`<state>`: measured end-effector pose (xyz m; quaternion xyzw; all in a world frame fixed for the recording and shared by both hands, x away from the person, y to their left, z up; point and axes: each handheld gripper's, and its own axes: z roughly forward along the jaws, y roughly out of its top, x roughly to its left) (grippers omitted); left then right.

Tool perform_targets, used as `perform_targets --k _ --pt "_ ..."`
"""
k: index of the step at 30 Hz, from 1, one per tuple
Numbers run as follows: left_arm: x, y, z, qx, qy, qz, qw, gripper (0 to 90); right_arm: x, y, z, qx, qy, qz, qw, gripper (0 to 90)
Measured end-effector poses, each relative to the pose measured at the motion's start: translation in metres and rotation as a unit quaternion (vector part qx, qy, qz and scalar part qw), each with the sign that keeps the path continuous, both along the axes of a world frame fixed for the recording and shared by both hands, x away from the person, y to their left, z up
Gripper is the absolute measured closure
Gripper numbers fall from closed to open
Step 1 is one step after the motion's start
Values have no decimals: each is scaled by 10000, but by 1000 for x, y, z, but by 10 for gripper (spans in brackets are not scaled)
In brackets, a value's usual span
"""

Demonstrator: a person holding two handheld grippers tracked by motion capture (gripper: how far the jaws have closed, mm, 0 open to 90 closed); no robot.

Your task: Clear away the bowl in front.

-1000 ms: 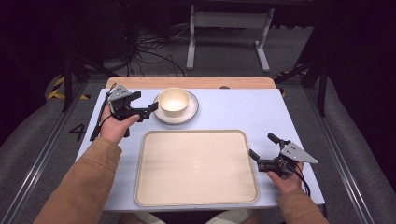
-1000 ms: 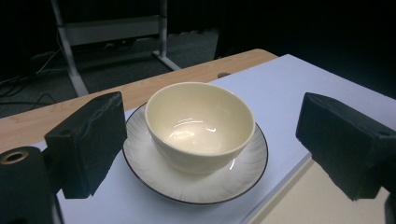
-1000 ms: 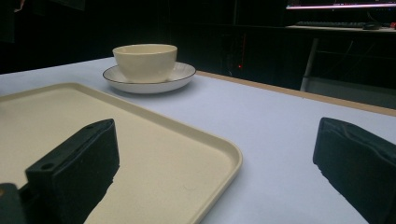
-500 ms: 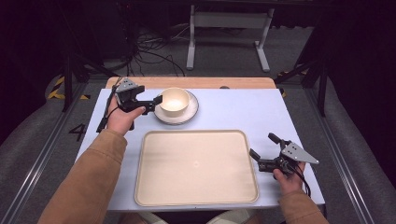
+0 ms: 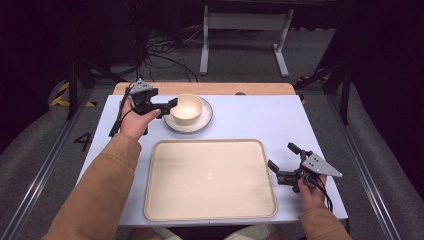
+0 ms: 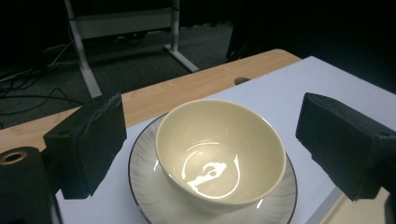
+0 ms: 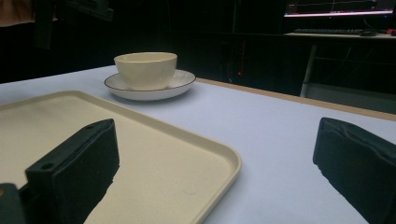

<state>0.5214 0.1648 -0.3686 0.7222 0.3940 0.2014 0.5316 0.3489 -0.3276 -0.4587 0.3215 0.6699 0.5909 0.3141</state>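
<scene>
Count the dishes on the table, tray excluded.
2. A cream bowl sits in a white plate at the table's far left, with the open left tool reaching its rim. Nothing lies on the tray; nothing looks hidden.

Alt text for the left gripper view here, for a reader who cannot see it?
A cream bowl sits on a dark-rimmed white plate, framed between the open black jaws of the left gripper, which do not touch it. The plate rests on a pale blue table with a wooden far edge.
</scene>
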Motion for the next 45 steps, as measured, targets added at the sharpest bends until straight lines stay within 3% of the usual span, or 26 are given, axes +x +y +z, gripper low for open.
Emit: perform_targets --k 9,11,18,20,23,32,36,37,39,45 --pt "17 -2 -2 33 144 179 9997 108 1 -1 0 30 42 46 10000 23" --pt "21 -2 -3 15 258 224 9994 113 1 0 0 12 35 45 10000 27" --pt "33 -4 -7 271 603 262 9975 103 1 -1 0 25 58 86 9999 28" --pt "36 -5 -11 274 766 263 9963 102 1 -1 0 12 48 96 9999 28" --pt "42 -8 -16 445 954 298 9940 104 1 -1 0 10 51 100 9999 28" --pt "51 -11 -25 447 1433 405 9878 99 1 1 0 -24 49 123 9999 32" --pt "54 -14 -29 546 1716 340 9831 144 1 1 0 -54 36 127 9999 32" --pt "54 -14 -29 546 1716 340 9831 151 1 1 0 -55 37 127 9999 32" --pt "56 -16 -32 544 1855 345 9805 164 1 1 0 -59 33 124 9999 32" --pt "59 -18 -38 550 1995 266 9780 234 0 1 0 -63 29 113 9999 32"
